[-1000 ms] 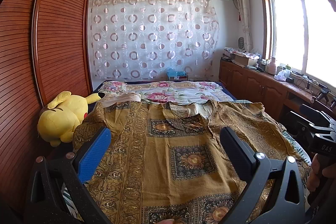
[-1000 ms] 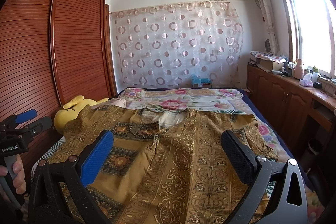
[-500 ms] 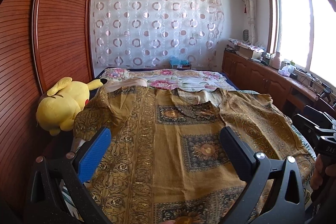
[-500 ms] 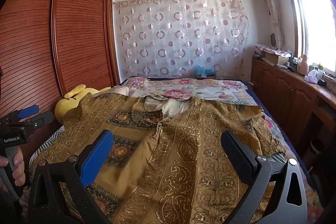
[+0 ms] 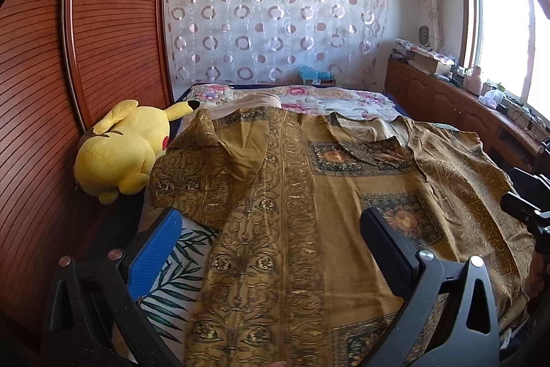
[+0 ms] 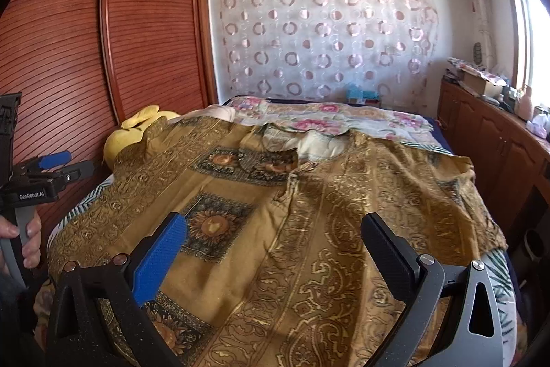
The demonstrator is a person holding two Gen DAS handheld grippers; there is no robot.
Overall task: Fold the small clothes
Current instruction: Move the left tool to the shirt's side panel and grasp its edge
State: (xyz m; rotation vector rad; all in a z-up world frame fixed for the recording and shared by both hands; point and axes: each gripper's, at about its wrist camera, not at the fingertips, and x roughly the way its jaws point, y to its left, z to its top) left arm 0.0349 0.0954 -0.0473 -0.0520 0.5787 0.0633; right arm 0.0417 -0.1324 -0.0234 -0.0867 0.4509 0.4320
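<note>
A gold-brown patterned shirt [image 5: 309, 202] [image 6: 309, 215] lies spread flat across the bed, collar toward the far wall, sleeves out to both sides. My left gripper [image 5: 271, 239] hovers above its near left part, open, nothing between the fingers. My right gripper [image 6: 275, 243] hangs over the near middle of the shirt, also open and empty. The left gripper shows at the left edge of the right wrist view [image 6: 65, 169], held by a hand [image 6: 24, 239]. In the left wrist view the right gripper body [image 5: 529, 208] shows only partly, at the right edge.
A yellow plush toy [image 5: 123, 150] lies at the bed's left edge against the red-brown wardrobe [image 5: 103, 40]. A floral quilt [image 5: 326, 98] covers the far end. Wooden cabinets with clutter [image 6: 491, 126] run along the right wall under the window.
Both cameras have tipped downward and moved closer to the shirt; it fills more of each view. Both grippers stay open.
</note>
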